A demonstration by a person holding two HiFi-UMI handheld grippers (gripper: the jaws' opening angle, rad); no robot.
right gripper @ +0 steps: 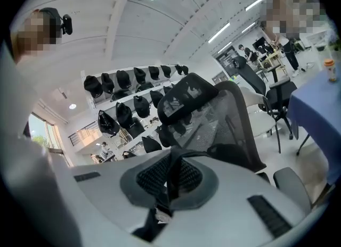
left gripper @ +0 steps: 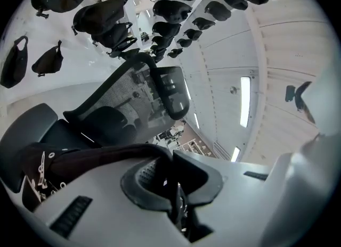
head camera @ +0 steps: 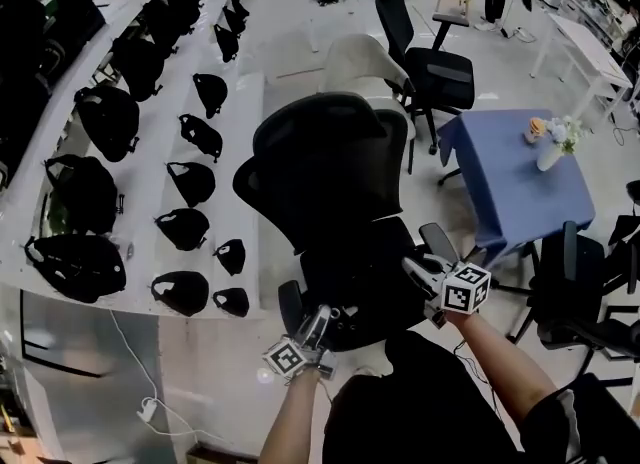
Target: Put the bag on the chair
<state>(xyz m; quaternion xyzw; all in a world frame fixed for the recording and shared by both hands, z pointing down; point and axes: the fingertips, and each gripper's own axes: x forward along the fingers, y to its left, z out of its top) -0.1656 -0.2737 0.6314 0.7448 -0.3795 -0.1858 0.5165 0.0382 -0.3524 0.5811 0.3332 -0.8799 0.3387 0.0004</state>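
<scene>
**A:** What is the head view showing?

**B:** A black mesh-backed office chair with a headrest (head camera: 330, 167) is standing in the middle, its seat facing the person. The left gripper (head camera: 320, 320) and the right gripper (head camera: 418, 270) are reaching in over the seat from either side. Something dark is sitting between them, but it is black on black, so I cannot separate bag from seat here. Small black bags (head camera: 190, 182) are lining a long white shelf (head camera: 248, 142) on the left. A blue-covered surface (head camera: 520, 192) on the right is carrying a little vase of flowers (head camera: 552, 147).

**A:** And the left gripper view?

**B:** The left gripper (left gripper: 169, 174) is clenching its fingers (left gripper: 144, 179) on a dark strap (left gripper: 106, 153). The strap is running left to the black fabric bag (left gripper: 37, 169), whose metal zip pulls are dangling. The bag is hanging low, just in front of the chair's seat (left gripper: 32, 126). I cannot tell whether it is touching the seat. The mesh back (left gripper: 114, 99) is rising behind.

**A:** The right gripper view?

**B:** The right gripper (right gripper: 170, 179) is pinching its fingers (right gripper: 194, 179) tight on a thin dark strap too. The bag's body is not showing here. The chair's mesh back (right gripper: 224, 118) is filling the view just ahead.
</scene>
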